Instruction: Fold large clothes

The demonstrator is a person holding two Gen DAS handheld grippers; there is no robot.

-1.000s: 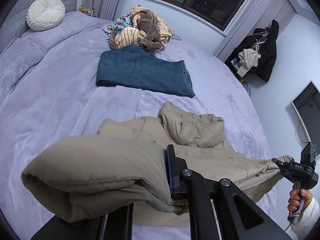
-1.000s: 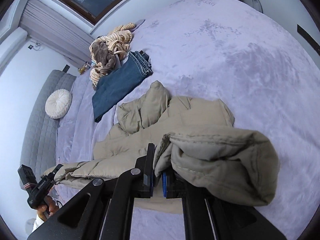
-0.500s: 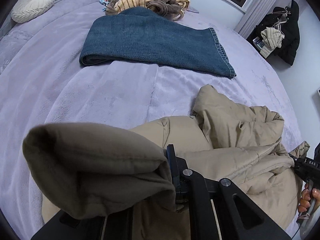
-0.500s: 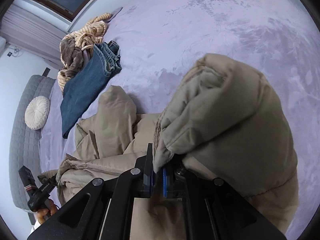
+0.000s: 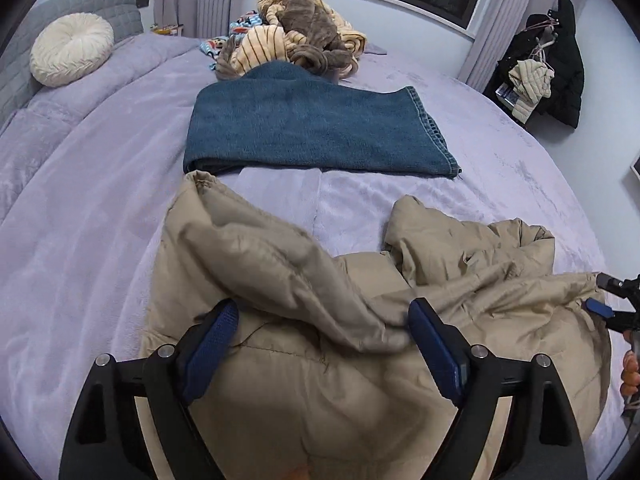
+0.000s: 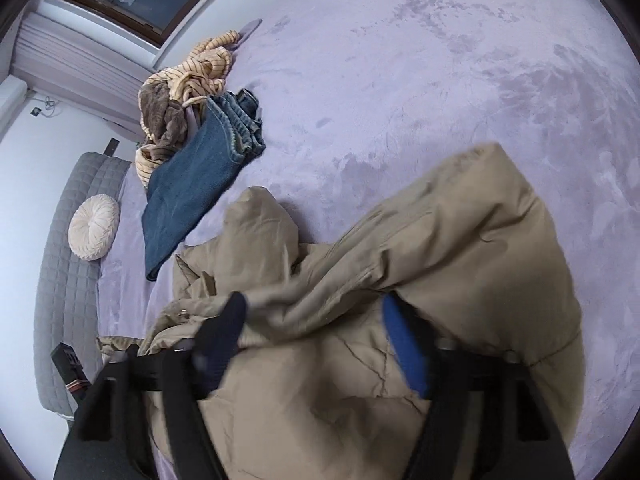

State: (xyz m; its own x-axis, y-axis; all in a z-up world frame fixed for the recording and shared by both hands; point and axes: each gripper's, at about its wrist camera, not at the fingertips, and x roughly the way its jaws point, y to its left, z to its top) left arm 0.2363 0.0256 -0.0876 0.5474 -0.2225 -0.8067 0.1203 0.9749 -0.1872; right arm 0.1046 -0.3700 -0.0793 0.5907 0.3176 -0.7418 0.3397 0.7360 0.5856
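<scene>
A beige padded jacket (image 5: 280,264) lies crumpled on the purple bed (image 5: 80,220), its near part folded over onto itself. My left gripper (image 5: 320,312) hovers just over that fold; its jaws are opening wide, with loose fabric lying between the blue pads, not pinched. In the right wrist view the same jacket (image 6: 460,240) bulges under my right gripper (image 6: 314,306), whose jaws are also opening, with a ridge of fabric between them and no grip. The right gripper (image 5: 612,308) also shows at the jacket's far right edge in the left wrist view.
Folded blue jeans (image 5: 312,132) lie beyond the jacket, with a heap of striped and brown clothes (image 5: 296,44) behind them. A round cream cushion (image 5: 72,54) rests by the grey headboard (image 6: 64,280). Dark coats (image 5: 548,64) hang at the right wall.
Both grippers carried the jacket's near edge forward and down onto the rest of the jacket, then let it go. Both pairs of jaws went from shut on fabric to wide apart.
</scene>
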